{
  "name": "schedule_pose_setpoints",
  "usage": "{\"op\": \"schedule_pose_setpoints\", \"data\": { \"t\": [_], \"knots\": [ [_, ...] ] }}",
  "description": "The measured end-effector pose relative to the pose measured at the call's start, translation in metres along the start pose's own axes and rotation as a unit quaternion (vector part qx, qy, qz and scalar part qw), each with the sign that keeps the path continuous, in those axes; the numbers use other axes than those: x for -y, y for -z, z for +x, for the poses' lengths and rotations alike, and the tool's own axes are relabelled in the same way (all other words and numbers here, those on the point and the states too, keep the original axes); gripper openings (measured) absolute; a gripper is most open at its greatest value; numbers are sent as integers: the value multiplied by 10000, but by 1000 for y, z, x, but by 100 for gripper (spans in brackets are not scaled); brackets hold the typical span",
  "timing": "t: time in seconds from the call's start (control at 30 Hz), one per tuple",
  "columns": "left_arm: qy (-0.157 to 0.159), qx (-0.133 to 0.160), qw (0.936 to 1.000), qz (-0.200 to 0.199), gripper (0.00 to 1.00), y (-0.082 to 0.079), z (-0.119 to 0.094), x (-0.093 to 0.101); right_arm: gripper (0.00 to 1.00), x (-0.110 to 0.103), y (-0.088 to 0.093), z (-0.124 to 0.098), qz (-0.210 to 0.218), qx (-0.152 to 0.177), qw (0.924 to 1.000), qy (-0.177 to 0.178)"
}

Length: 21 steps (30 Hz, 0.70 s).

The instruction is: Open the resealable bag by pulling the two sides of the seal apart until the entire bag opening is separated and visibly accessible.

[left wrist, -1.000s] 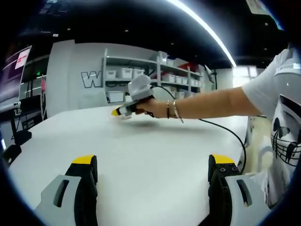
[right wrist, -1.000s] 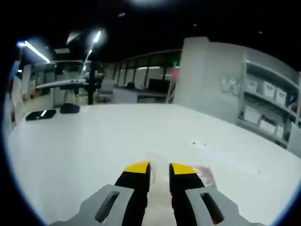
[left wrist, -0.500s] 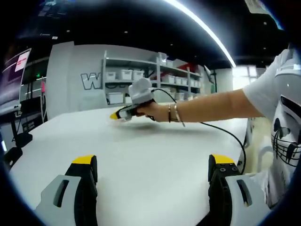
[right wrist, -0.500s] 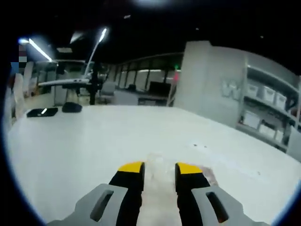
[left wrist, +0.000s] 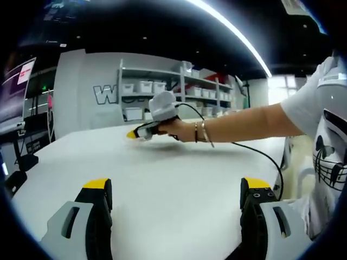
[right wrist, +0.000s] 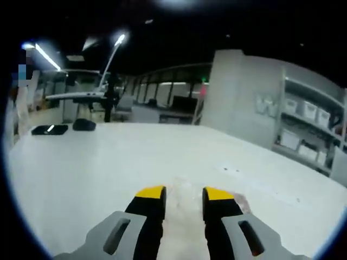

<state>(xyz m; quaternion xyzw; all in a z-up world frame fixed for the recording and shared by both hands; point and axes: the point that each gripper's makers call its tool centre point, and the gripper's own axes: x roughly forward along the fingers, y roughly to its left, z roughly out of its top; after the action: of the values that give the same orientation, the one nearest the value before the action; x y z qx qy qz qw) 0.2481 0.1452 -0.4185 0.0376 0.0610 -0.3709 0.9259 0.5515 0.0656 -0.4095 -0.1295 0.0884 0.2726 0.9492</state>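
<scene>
As you look along your left tongs (left wrist: 176, 196), their two yellow-tipped jaws stand wide apart over bare white surface (left wrist: 173, 173), gripping nothing. Beyond them on that surface, your right hand (left wrist: 176, 128) reaches in from the person's side, holding the right tongs (left wrist: 132, 134) low near the far edge, with a black cable (left wrist: 260, 157) trailing back from the hand. Past the surface stands a shelving unit (left wrist: 173, 92) of white bins.

In the right gripper view, your right tongs (right wrist: 184, 193) show a narrow gap between their yellow tips, closed on nothing. The resealable bag (right wrist: 187, 203), clear and hard to make out, lies flat on the surface beneath and just beyond those tips.
</scene>
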Motion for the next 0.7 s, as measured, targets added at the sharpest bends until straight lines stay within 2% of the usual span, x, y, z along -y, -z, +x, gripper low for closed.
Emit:
{"op": "schedule_pose_setpoints", "data": {
  "t": [0.33,0.53,0.7],
  "knots": [
    [-5,23,10000,29,97,-2,-1,0,31,0,-3,2,87,104,9999,18],
    [-38,17,10000,79,97,-4,-3,0,41,3,-3,2,133,115,9998,121],
    [-28,21,9999,114,97,-5,-4,2,44,8,-3,-1,191,157,9995,189]
  ]
}}
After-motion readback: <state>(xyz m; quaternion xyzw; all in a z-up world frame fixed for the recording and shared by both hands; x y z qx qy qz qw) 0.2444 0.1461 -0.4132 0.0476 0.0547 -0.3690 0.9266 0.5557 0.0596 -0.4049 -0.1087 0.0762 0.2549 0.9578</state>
